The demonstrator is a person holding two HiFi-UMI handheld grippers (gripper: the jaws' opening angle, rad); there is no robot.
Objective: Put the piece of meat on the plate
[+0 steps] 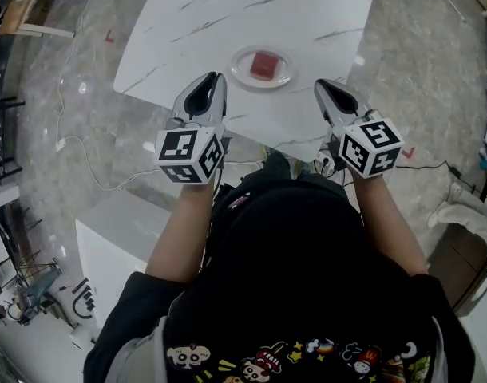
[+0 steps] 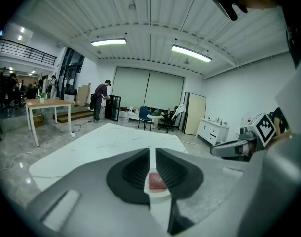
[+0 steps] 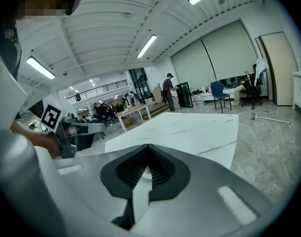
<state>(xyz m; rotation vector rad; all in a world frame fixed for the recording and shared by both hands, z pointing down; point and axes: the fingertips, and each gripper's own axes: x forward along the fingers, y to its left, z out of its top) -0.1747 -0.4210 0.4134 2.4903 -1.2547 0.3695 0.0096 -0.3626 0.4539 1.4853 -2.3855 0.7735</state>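
Already the piece of meat (image 1: 263, 65) is seen lying at the middle of the plate (image 1: 237, 70) on the table (image 1: 227, 14). It is judged soft, light and perhaps slick, best pinched gently across opposite edges. Short of the plate, the left gripper (image 1: 219, 78) is empty, its jaws a slit apart, and the right gripper (image 1: 319, 84) is clenched on nothing. The meat's thickness cannot be made out.

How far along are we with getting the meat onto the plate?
Done, it seems: the meat lies on the plate on the table. Nothing is in hand: the left gripper, jaws a slit apart, and the shut right gripper are both empty. Nothing looks left.
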